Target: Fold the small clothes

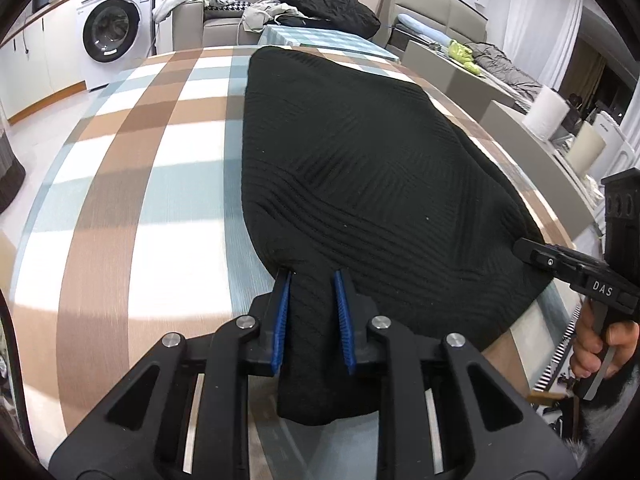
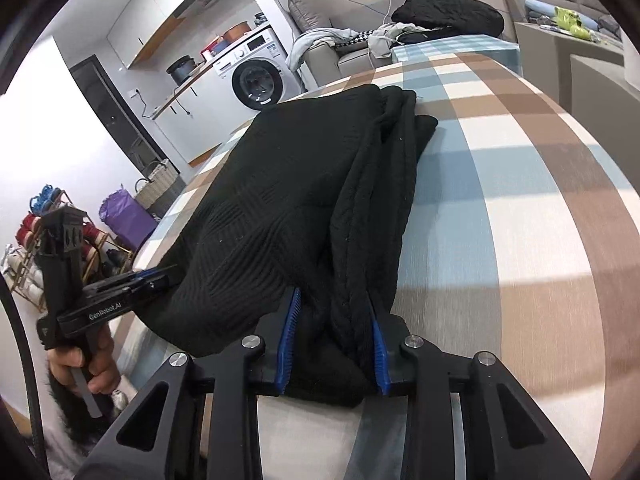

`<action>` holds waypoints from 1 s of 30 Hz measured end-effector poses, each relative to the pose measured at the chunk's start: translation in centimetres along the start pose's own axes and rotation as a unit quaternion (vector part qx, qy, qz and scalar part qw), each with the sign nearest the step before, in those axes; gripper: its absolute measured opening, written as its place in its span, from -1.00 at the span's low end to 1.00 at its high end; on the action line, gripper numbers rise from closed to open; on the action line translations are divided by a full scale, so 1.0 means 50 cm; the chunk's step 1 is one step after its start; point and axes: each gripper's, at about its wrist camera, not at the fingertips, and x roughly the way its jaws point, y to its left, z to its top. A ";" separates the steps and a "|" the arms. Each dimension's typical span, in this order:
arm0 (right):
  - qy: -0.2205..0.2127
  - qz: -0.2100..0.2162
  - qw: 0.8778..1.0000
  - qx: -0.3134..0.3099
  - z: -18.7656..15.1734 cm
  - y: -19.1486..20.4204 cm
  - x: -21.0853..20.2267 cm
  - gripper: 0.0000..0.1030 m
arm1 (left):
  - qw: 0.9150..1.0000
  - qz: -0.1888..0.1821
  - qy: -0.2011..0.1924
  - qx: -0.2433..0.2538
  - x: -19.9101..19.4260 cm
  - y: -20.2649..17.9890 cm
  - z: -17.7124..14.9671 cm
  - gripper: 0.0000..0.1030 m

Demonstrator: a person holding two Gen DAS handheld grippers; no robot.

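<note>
Both tools grip the near hem of a black ribbed knit garment (image 1: pixel 360 168) on the checked surface (image 1: pixel 132 208): left tool (image 1: pixel 312 280), right tool (image 2: pixel 334 300). The knit looks soft, limp and thick; pinching bunched corners seems the surest hold

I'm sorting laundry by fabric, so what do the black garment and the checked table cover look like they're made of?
Black garment: seemingly a thick matte knit, going by its ribbed, chevron-like ridges and specks of lint. Checked table cover: probably smooth woven cloth or a coated sheet; it lies flat with fine streaks and a slight sheen.
</note>
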 end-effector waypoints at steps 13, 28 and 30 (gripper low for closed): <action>0.004 -0.016 1.000 0.006 0.041 -0.012 0.019 -0.33 | 1.000 0.009 -0.008 -0.001 0.032 0.022 0.038 -0.62; -0.095 -0.049 0.992 -0.068 -0.014 0.041 -0.110 0.97 | 0.989 0.049 -0.136 0.004 -0.135 0.017 -0.040 0.72; -0.112 -0.049 0.990 -0.075 -0.016 0.048 -0.127 1.00 | 0.987 0.050 -0.155 0.014 -0.154 0.006 -0.052 0.78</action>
